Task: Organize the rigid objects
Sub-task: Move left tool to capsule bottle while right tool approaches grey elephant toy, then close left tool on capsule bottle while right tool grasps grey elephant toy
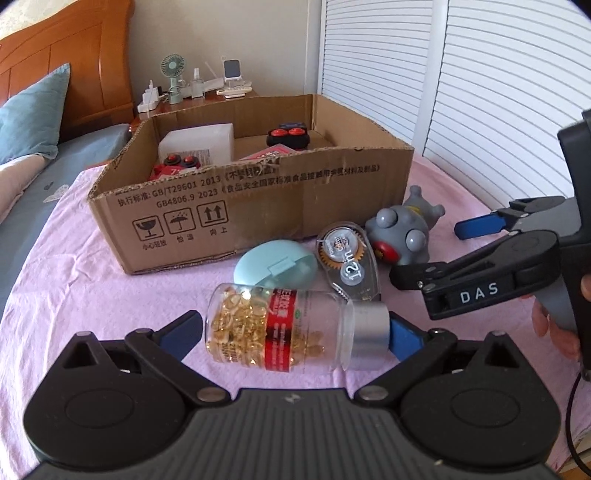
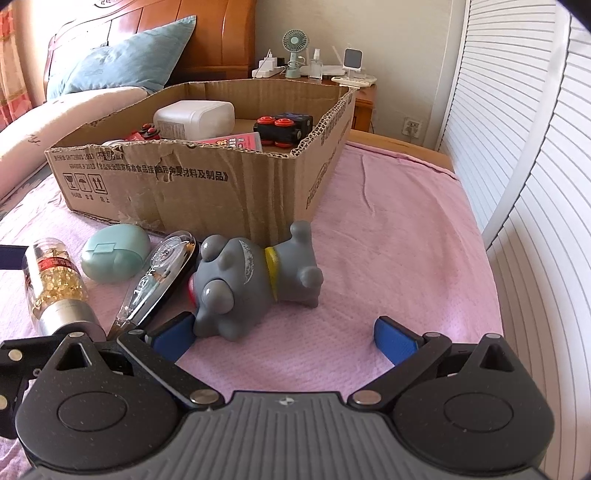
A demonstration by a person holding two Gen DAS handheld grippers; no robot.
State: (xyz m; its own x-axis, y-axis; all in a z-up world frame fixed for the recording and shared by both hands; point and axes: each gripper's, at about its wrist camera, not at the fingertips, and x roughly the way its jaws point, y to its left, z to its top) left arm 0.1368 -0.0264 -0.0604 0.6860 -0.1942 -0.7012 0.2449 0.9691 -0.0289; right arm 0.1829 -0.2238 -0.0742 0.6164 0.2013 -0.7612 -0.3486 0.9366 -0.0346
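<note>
Several things already lie in the box [image 1: 258, 206], four wait on the bed; left gripper [image 1: 295, 332] fingers wide around the bottle [image 1: 280, 332], not clearly gripping, right gripper [image 2: 284, 338] open, empty.

A: What sort of place is this?

B: A bedroom in a home; there is a bed [image 2: 388, 221] under a pink cover, with a carved wooden headboard [image 2: 207, 33] and a blue pillow [image 2: 125, 59] against it.

A: Anything else?

B: A nightstand [image 2: 364, 99] beside it carries a small green fan [image 2: 294, 44], a power strip [image 2: 267, 70] and a spray bottle [image 2: 316, 64]; white louvred doors [image 2: 517, 122] run along one side; a wall socket [image 2: 413, 125] sits low.
</note>
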